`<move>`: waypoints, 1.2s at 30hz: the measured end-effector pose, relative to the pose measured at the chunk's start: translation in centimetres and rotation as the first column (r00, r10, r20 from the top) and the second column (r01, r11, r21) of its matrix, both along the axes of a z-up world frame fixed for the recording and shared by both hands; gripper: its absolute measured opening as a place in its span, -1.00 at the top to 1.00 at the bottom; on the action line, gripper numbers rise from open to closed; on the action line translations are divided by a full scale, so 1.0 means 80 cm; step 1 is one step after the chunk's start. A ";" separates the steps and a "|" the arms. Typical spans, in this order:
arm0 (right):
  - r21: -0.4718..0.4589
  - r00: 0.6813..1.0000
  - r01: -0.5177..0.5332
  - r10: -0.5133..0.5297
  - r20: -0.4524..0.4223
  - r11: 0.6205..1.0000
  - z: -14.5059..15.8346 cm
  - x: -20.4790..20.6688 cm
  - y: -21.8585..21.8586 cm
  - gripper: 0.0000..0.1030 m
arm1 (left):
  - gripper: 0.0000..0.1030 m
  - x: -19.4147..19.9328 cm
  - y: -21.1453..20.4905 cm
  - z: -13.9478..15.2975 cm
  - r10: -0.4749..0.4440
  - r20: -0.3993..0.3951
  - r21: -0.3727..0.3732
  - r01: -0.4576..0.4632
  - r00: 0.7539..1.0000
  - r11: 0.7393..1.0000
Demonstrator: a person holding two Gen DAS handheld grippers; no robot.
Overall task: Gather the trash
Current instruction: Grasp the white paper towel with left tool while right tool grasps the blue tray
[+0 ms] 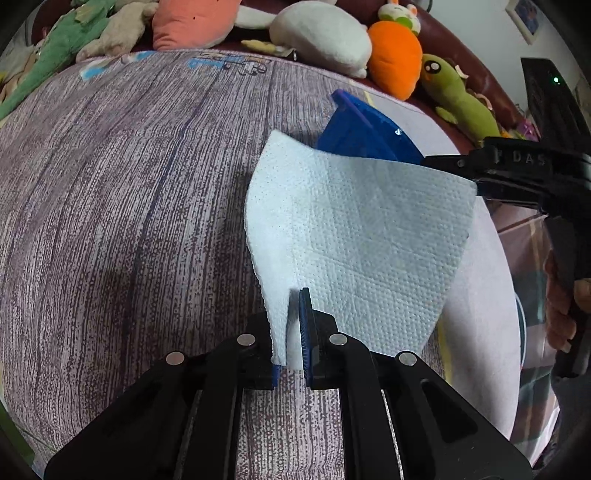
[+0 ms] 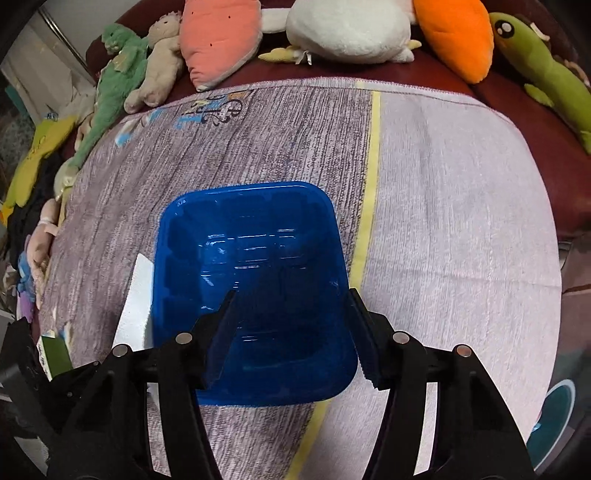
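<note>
Left gripper (image 1: 293, 332) clamped on a paper towel (image 1: 362, 236), lifted beside the blue bin (image 2: 251, 280). Right gripper (image 2: 291, 336), jaws apart, hovers above the bin's mouth. Bin appears empty: deposit remains. Plush toys (image 2: 347, 26) line the far edge.

Raised letters "DAS" on black body of right gripper (image 1: 517, 173); blanket print (image 2: 212, 109) lettering unreadable.
</note>
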State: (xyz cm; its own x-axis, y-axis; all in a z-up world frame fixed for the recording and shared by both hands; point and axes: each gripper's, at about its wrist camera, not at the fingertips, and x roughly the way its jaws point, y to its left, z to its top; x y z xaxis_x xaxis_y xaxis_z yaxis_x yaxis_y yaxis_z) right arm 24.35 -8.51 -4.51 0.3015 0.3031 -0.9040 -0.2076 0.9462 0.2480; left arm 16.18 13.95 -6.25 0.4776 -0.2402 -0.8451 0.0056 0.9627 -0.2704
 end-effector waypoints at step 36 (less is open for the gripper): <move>0.000 0.985 0.158 -0.158 0.070 0.987 -0.004 -0.063 -0.173 0.82 | -0.92 0.043 -0.078 -0.022 -0.057 -0.022 0.157 0.060 0.998 0.986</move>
